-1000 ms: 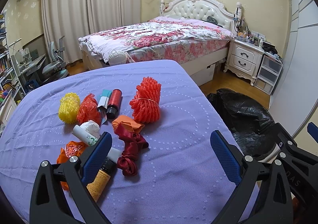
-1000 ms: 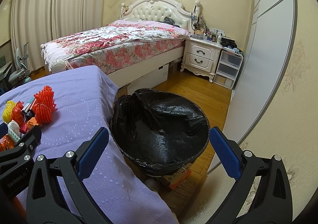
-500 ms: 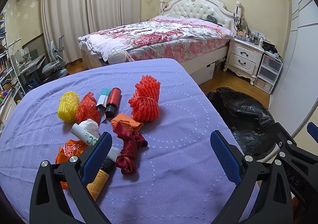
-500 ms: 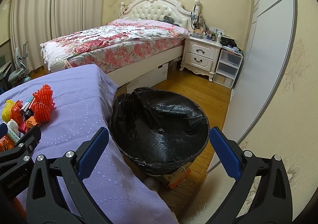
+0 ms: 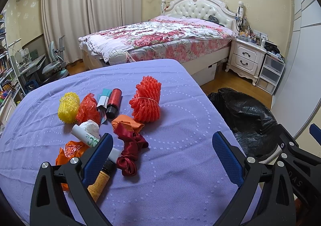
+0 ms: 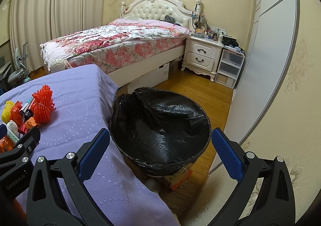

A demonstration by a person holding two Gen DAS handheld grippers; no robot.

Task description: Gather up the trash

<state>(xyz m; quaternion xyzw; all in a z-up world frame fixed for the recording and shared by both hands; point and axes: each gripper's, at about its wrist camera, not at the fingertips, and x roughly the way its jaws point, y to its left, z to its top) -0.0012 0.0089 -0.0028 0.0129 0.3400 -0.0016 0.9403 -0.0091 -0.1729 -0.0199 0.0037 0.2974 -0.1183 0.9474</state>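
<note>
Currently round bin with black plastic liner [image 6: 160,125], frame centre, holds nothing visible. Right tool [image 6: 160,153] wide open above it, empty; left tool [image 5: 162,155] wide open, empty, over purple-clothed desk [image 5: 180,176].

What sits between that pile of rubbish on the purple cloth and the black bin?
Nothing visible. Past the red foam net, the pile's item nearest the bin, there is only bare purple cloth up to the table edge. The black-lined bin stands open right beside that edge, below the cloth's level.
</note>
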